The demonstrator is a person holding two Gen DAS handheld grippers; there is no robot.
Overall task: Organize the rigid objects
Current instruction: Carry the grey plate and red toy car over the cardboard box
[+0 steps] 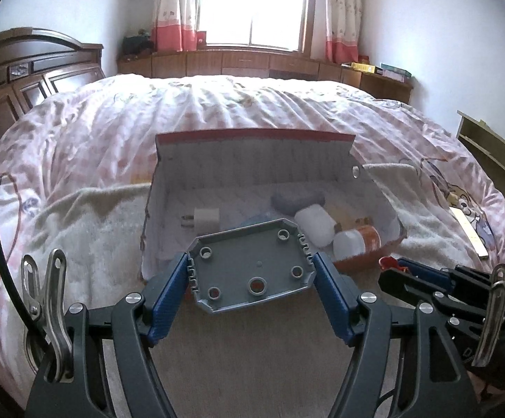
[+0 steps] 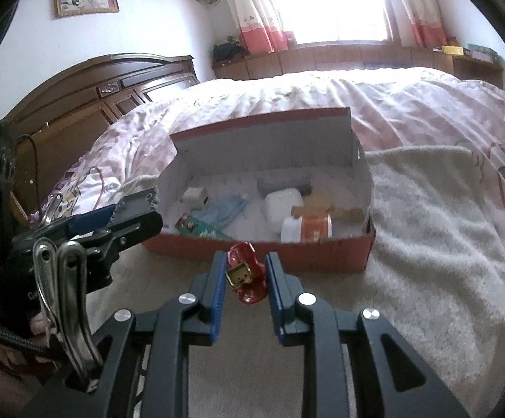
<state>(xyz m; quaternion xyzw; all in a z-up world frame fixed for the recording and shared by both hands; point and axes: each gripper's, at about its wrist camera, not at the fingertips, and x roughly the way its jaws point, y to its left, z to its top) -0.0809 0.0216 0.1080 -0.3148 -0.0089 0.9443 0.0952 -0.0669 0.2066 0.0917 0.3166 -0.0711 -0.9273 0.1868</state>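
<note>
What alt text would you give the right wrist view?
The right tongs grip a small red toy in front of an open red box on a bed; the box holds a white charger, bottle and other items. The left tongs, at left, hold a grey plastic part.

Grey plate in blue-padded left claw; red-and-gold toy in the right claw (same blue); orange-red box at twelve o'clock, white inside.

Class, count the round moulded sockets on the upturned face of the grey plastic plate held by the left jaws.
5: on the grey plastic plate, two near its far edge, three near its near edge. None looks hidden.
</note>
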